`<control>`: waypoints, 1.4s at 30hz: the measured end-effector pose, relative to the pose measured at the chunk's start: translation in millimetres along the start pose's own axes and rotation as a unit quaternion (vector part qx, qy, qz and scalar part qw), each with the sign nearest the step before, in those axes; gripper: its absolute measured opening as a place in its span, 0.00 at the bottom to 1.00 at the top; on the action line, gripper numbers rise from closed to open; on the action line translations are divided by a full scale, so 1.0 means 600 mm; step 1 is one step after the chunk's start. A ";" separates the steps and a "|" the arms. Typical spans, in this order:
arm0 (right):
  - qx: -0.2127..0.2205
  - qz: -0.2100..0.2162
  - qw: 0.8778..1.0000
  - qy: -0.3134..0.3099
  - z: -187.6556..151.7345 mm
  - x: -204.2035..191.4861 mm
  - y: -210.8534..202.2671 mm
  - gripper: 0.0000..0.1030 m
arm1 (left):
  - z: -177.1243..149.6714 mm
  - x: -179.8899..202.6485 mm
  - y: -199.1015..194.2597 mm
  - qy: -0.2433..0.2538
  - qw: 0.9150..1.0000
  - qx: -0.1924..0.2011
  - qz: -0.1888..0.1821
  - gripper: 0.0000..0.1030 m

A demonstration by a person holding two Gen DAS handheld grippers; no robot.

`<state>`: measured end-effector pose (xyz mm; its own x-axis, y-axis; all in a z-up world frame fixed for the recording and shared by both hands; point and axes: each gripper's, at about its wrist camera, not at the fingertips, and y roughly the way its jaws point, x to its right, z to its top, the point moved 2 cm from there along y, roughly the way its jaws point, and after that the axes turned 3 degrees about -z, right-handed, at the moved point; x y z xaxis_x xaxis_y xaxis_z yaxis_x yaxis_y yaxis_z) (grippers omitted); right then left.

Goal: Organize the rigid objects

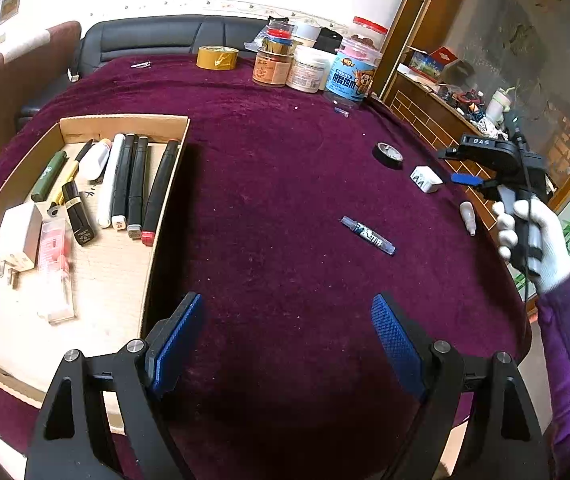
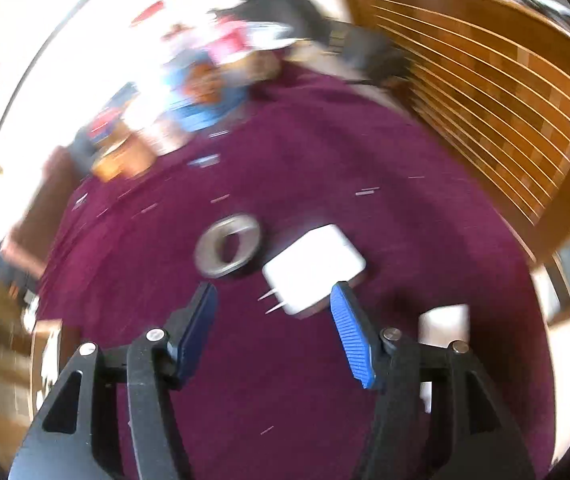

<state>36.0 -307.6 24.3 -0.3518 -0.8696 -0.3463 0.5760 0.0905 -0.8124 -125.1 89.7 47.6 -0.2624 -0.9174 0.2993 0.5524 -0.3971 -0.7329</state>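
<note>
Purple velvet table (image 1: 285, 200), sofa (image 1: 157, 36) behind. Cardboard box (image 1: 125, 124) at left edge holds markers (image 1: 133, 184). White charger (image 2: 313, 266), tape roll (image 2: 227, 246) near right edge. Jars (image 1: 309, 68) along far edge. Left gripper (image 1: 285, 344) and right gripper (image 2: 273, 332) both released, empty.

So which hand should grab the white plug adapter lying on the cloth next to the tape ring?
Right. The right tool is open, hanging just short of the white plug adapter. The left tool is open over bare cloth beside the cardboard box, far from it.

White knit glove (image 1: 541, 236), purple sleeve (image 1: 569, 340), black cable.
</note>
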 end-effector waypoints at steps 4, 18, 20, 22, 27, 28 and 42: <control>0.002 -0.028 0.999 0.019 0.026 0.014 0.036 0.57 | 0.001 0.003 0.008 -0.005 1.000 -0.009 -0.008 0.79; -0.094 0.039 0.960 -0.260 -0.148 -0.155 0.022 0.56 | 0.001 0.004 0.015 -0.017 0.999 -0.024 -0.021 0.79; -0.081 0.079 0.969 -0.220 -0.160 -0.139 -0.004 0.56 | -0.002 0.006 0.021 -0.020 0.999 -0.032 -0.027 0.79; -0.025 0.084 0.983 -0.160 -0.152 -0.107 -0.029 0.56 | -0.002 0.009 0.026 -0.023 0.998 -0.040 -0.034 0.79; 0.062 0.085 0.994 -0.036 -0.122 -0.021 -0.037 0.57 | 0.012 0.034 0.040 -0.017 0.998 -0.049 -0.041 0.79; 0.066 0.087 0.994 -0.025 -0.125 -0.011 -0.033 0.57 | 0.017 0.042 0.044 -0.015 0.998 -0.049 -0.042 0.79; 0.059 0.096 0.994 0.006 -0.129 0.012 -0.013 0.58 | 0.089 0.141 0.226 0.037 0.996 -0.072 0.026 0.78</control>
<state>-28.1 -277.1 -8.0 -0.2356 -0.8354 -0.4965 0.7153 0.1968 -0.6706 -30.0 -43.4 6.3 -0.2967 -0.9298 0.2177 0.4491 -0.3370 -0.8275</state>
